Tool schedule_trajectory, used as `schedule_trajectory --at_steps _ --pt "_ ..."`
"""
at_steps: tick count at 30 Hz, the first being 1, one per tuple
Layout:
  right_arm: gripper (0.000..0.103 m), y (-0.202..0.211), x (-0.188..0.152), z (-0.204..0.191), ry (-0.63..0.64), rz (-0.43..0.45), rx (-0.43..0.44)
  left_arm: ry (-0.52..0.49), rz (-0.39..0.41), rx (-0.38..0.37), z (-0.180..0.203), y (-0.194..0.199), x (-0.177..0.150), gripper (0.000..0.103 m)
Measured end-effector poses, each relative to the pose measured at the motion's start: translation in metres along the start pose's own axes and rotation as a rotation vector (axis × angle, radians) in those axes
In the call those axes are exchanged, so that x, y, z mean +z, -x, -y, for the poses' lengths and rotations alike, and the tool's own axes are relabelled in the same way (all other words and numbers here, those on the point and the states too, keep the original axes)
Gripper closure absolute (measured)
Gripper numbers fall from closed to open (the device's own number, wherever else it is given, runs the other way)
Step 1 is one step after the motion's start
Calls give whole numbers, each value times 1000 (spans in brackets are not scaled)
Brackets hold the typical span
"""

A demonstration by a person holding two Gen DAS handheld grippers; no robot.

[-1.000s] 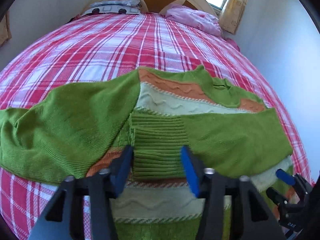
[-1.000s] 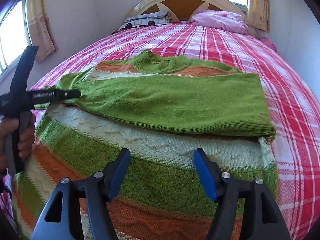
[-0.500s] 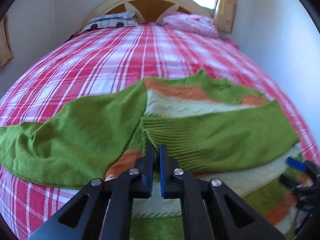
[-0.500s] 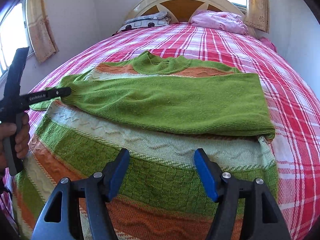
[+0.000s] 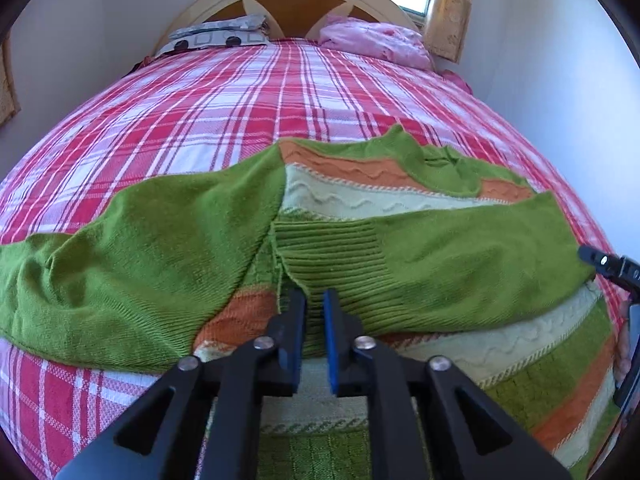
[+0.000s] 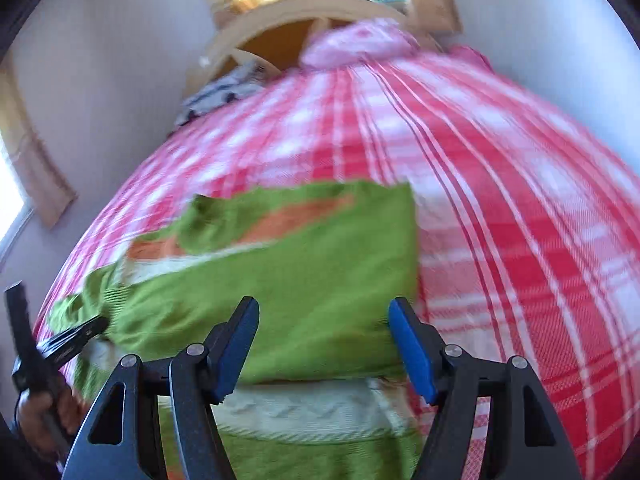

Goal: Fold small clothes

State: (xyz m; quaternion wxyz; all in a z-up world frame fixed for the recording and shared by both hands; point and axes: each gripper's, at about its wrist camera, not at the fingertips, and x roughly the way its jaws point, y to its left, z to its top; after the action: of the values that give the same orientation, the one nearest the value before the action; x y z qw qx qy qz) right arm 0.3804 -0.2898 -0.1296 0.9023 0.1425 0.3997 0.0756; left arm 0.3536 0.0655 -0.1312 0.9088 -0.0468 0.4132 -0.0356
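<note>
Pinching ribbed sleeve cuff (image 5: 326, 256) at frame centre, left claw (image 5: 315, 334) clenched – sweater (image 5: 400, 208) flat on bed (image 5: 280, 92); right claw (image 6: 324, 344) released – sleeve fold underway, next likely reposition cuff.

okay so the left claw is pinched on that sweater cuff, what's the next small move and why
Probably lift slightly and draw the ribbed green cuff further across the striped green, orange and cream knit sweater. The left claw looks shut on the cuff's edge, and that folded sleeve lies wrinkled, short of the far side. The right claw hangs open above the sleeve, its view blurred.
</note>
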Motion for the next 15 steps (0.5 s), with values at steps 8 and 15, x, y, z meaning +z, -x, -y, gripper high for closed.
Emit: schedule_trajectory --at_steps 8,15 --pt "34 24 -12 -47 224 121 -133 24 2 66 -5 -1 -2 97" --pt "32 -25 -20 -85 226 -108 101 64 14 83 -16 2 -4 96"
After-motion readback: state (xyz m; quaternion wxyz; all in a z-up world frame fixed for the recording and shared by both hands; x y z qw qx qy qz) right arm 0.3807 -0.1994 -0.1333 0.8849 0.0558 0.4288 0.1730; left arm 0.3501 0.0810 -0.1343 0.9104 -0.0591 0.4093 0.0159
